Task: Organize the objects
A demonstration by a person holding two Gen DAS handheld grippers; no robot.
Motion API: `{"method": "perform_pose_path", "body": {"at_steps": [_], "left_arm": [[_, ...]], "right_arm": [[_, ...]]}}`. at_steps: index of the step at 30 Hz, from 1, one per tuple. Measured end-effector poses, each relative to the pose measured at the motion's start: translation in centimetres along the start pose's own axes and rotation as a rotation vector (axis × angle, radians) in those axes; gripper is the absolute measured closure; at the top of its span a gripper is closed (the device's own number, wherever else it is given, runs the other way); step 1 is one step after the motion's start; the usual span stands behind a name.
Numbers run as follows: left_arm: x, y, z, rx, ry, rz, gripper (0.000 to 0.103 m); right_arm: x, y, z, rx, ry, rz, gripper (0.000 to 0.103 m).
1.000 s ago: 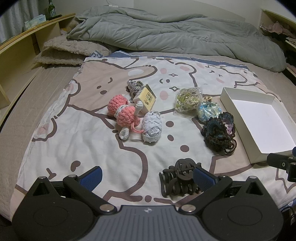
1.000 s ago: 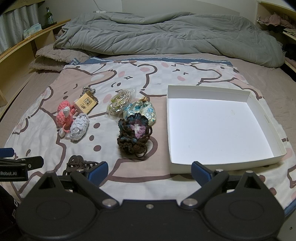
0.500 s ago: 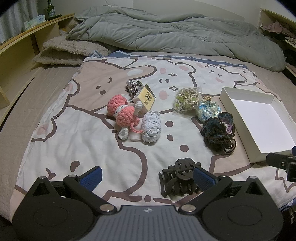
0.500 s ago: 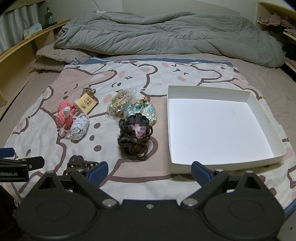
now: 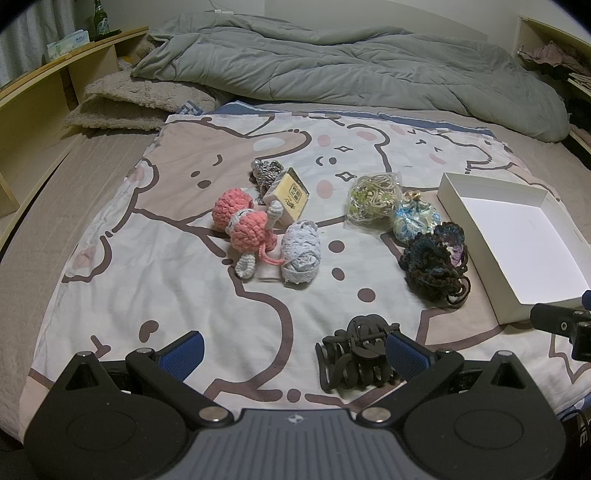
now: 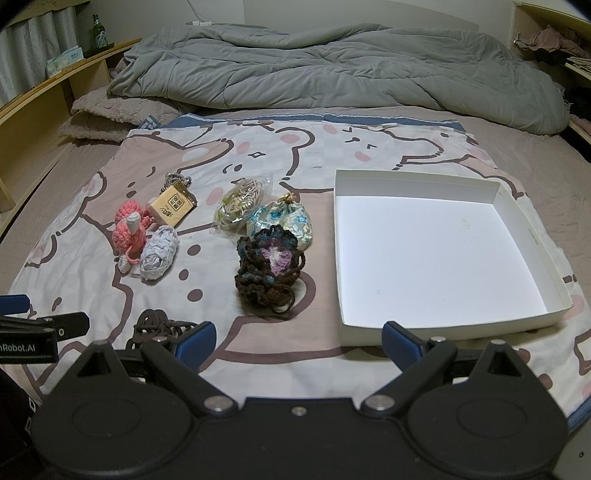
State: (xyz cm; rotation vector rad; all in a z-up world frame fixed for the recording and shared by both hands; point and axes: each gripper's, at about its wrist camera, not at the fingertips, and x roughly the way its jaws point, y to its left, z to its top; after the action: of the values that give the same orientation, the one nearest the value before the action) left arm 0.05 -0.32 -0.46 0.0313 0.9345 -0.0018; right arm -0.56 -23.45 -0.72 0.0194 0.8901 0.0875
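Small items lie on a cartoon-print sheet [image 5: 184, 288] on a bed: a pink crochet doll [image 5: 243, 225], a grey crochet piece [image 5: 301, 254], a yellow tag keychain [image 5: 288, 194], a bag of cord [image 5: 373, 197], a blue floral pouch [image 5: 413, 221], a dark crochet pouch [image 5: 434, 262] and a black hair claw [image 5: 360, 350]. An empty white box [image 6: 436, 254] sits to their right. My left gripper [image 5: 291, 350] is open, its right fingertip beside the hair claw. My right gripper [image 6: 297, 341] is open and empty, before the box's near edge.
A grey duvet [image 6: 332, 70] is bunched across the far end of the bed. A wooden shelf [image 5: 48, 85] with a bottle and tissues runs along the left. Folded fuzzy blankets [image 5: 129, 99] lie at the far left. Another shelf [image 6: 554, 33] with clothes stands far right.
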Motion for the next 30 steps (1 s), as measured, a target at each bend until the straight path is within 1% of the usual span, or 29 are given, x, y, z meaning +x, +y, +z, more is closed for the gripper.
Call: {"method": "perform_pose_path", "body": {"at_steps": [25,30], "left_arm": [[-0.23,-0.65,-0.08,0.006,-0.004,-0.001,0.0],[-0.49,-0.56,-0.1,0.002,-0.013,-0.011,0.0]], "right_arm": [[0.03,0.15,-0.04,-0.003,-0.004,0.003,0.006],[-0.13,0.12,-0.02,-0.001,-0.011,0.007,0.006]]}}
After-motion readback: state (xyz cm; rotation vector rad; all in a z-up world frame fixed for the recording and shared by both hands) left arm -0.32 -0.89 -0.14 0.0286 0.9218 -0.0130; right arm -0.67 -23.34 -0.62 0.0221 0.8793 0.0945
